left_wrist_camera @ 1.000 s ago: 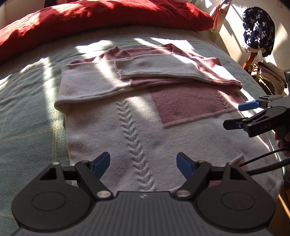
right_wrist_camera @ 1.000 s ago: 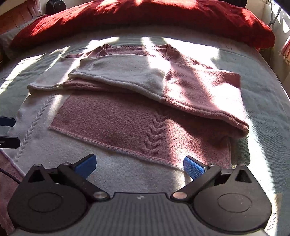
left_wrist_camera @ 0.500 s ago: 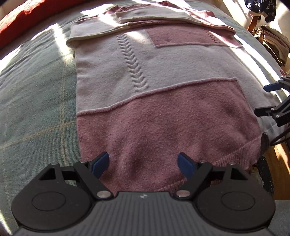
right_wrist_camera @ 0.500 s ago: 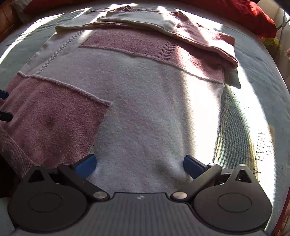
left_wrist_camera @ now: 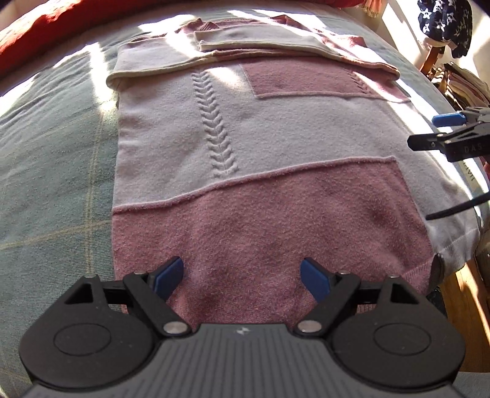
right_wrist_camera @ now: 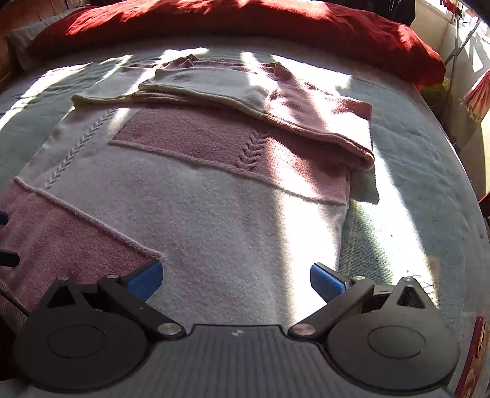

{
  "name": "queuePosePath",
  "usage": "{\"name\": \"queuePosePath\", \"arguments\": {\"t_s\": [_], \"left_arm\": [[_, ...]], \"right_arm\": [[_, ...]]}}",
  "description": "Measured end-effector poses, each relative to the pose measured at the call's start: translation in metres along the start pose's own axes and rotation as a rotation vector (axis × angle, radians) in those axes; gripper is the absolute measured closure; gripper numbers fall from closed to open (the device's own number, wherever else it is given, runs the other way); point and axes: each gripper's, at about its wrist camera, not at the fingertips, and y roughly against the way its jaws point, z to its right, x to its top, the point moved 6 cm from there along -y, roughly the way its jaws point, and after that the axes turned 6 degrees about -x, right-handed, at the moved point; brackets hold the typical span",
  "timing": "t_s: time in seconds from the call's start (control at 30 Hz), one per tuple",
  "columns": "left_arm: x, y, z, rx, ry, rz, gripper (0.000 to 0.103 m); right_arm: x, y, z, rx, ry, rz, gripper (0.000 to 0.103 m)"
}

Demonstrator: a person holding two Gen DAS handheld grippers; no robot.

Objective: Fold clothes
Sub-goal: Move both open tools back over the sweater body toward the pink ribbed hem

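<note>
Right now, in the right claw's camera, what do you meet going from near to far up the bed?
Right claw → big pink knit patch → smaller pink cable-knit patch → folded sweater sleeves → long red pillow.

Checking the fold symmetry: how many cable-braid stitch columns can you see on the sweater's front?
2: one braid on the sweater's pale panel, left side; one braid in the pink patch, right side. Others may hide under the folded sleeves.

Sweater (left_wrist_camera: 269, 147) flat on bed (left_wrist_camera: 55, 153)
</note>
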Motion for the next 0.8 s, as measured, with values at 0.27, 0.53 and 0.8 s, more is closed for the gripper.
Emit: {"name": "queuePosePath", "arguments": {"t_s": [0.27, 0.53, 0.8], "left_arm": [[0.000, -0.009, -0.002, -0.012, -0.016, -0.003, 0.016], [0.000, 0.005, 0.008, -0.014, -0.103, 0.012, 0.015], [-0.008, -0.010, 0.039, -0.080, -0.218, -0.004, 0.015]], "right_arm": [[0.023, -0.057, 0.030, -0.010, -0.090, -0.069, 0.000], [-0.043, -0.007, 0.023, 0.007, -0.101, -0.155, 0.000], [-0.073, 0.006, -0.024, 0.048, 0.109, -0.161, 0.000]]}}
